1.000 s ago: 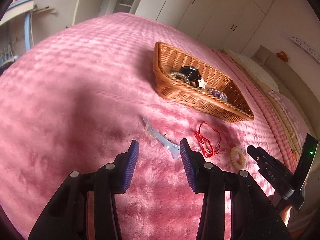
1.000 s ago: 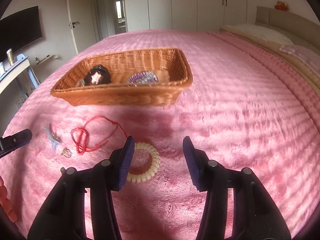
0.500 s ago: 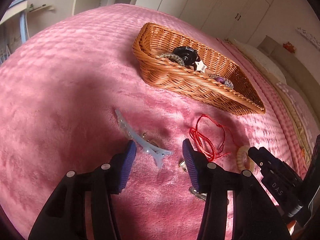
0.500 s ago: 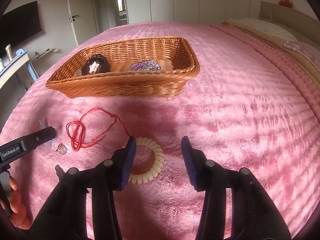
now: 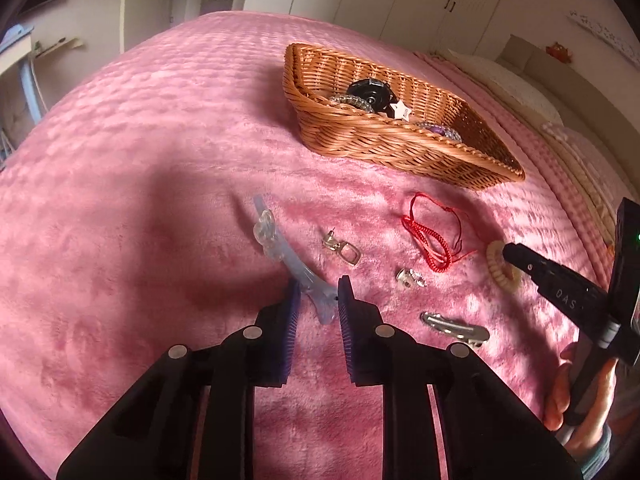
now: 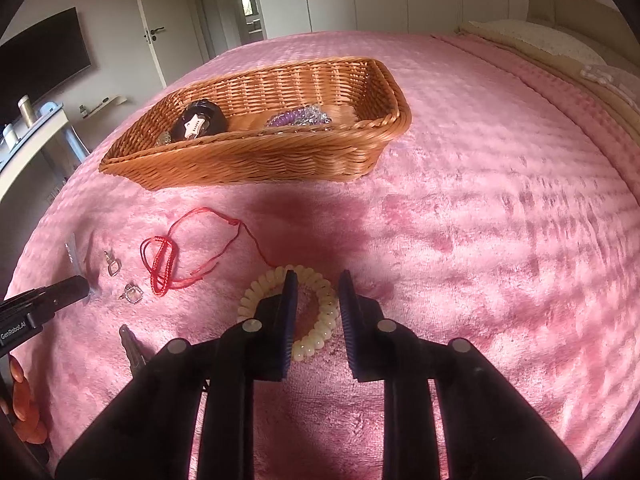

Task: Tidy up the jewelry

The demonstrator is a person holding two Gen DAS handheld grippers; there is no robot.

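Left wrist view: pink plush bedspread (image 5: pixel 140 168) filling most of the frame. Woven wicker basket (image 5: pixel 400 140) resting on it, toward the far side, holding a black round piece (image 5: pixel 370 92) with a white star tag, a clear coil tie and something purple near the rim. Left gripper (image 5: pixel 318 300) low over the bedspread, fingers narrowed around the near end of a clear blue hair clip (image 5: pixel 288 256); actual contact with the pads impossible to tell, so neither clamped nor released said for certain. Clip lying flat, stretching away from the fingers to the upper left. Red cord bracelet (image 5: pixel 428 236) in front of the basket, well apart from the clip. Silver snap clip (image 5: pixel 456 328) near the right finger. Small silver earring (image 5: pixel 344 250) between clip and cord; a second small silver charm (image 5: pixel 410 279) just below the cord.

Right wrist view: same basket (image 6: pixel 256 160) ahead. Right gripper (image 6: pixel 318 296) down on the bedspread, fingers partly closed astride one side of a cream spiral hair tie (image 6: pixel 288 304), one finger inside the ring, the other outside; grip on it not certain. Red cord (image 6: pixel 164 264) to the left, beside the tie without touching.
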